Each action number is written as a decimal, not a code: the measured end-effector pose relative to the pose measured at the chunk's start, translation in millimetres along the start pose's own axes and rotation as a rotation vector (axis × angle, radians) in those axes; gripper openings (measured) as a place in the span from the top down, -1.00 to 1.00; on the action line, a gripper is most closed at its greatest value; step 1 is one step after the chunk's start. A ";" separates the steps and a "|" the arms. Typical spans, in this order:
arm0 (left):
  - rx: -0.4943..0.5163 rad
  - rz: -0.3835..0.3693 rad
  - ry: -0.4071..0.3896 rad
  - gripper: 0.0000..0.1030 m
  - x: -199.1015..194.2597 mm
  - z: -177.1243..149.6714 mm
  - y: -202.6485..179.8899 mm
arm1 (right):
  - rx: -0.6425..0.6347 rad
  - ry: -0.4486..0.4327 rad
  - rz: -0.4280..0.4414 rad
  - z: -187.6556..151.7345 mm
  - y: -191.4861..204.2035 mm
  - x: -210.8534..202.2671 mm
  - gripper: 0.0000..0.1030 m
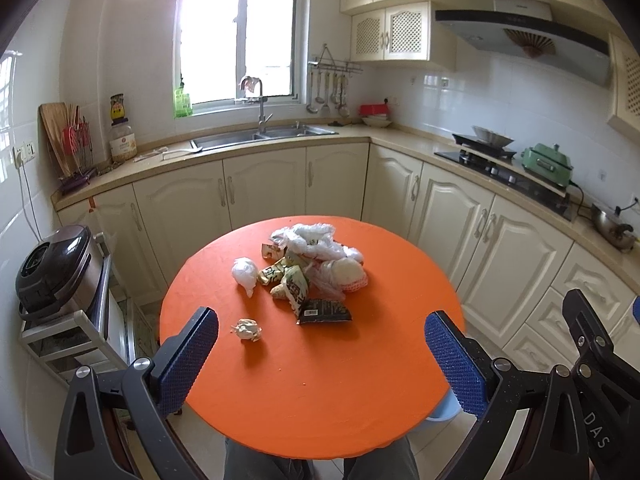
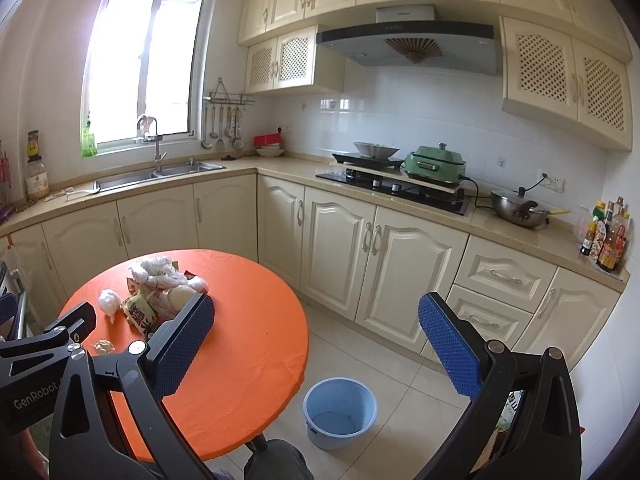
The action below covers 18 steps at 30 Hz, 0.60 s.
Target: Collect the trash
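So it's a round orange table (image 1: pixel 320 380) in a cream kitchen, with the trash all piled toward its far half. Going left to right in the left wrist view: a knotted white plastic bag (image 1: pixel 245 274), and nearer than that a small crumpled paper ball (image 1: pixel 248 330) sitting on its own. Next come a few green-and-yellow snack wrappers (image 1: pixel 290 282) heaped together, with a black packet (image 1: pixel 325 312) at the near edge of the heap. At the far side sits a bunch of clear plastic bags (image 1: pixel 310 240), and at the right end a white round thing in pink foam netting (image 1: pixel 350 274).

The left gripper (image 1: pixel 320 354) hangs over the near part of the table, jaws spread wide, holding nothing. The right gripper (image 2: pixel 316 334) is off the table's right edge, jaws also wide apart and empty. On the tiled floor just right of the table stands a light blue bucket (image 2: pixel 340 412); I can't make out any trash in it.
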<state>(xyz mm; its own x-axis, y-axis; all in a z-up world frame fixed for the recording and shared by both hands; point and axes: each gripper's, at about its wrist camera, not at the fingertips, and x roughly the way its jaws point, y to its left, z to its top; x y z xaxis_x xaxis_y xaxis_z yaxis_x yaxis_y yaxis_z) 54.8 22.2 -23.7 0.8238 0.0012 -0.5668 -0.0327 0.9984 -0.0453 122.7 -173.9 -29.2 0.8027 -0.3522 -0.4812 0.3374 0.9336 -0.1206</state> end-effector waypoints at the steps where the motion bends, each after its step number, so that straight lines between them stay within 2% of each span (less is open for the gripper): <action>1: -0.005 0.006 0.012 -0.96 6.2 1.2 3.4 | -0.005 0.006 0.003 0.0 3.6 3.6 -1.00; 7: -0.029 0.048 0.079 -0.96 43.0 9.1 21.3 | -0.044 0.064 0.036 -5.5 31.9 30.6 -1.00; 18: -0.104 0.156 0.216 -0.96 116.5 19.2 69.6 | -0.144 0.223 0.168 -25.2 108.1 97.0 -1.00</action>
<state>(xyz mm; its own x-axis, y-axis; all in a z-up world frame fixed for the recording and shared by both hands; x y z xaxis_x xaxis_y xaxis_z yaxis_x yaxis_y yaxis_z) 159.4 93.0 -77.1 0.6654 0.1312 -0.7349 -0.2164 0.9761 -0.0216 224.6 -105.5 -110.8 0.7083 -0.1844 -0.6814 0.1233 0.9828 -0.1378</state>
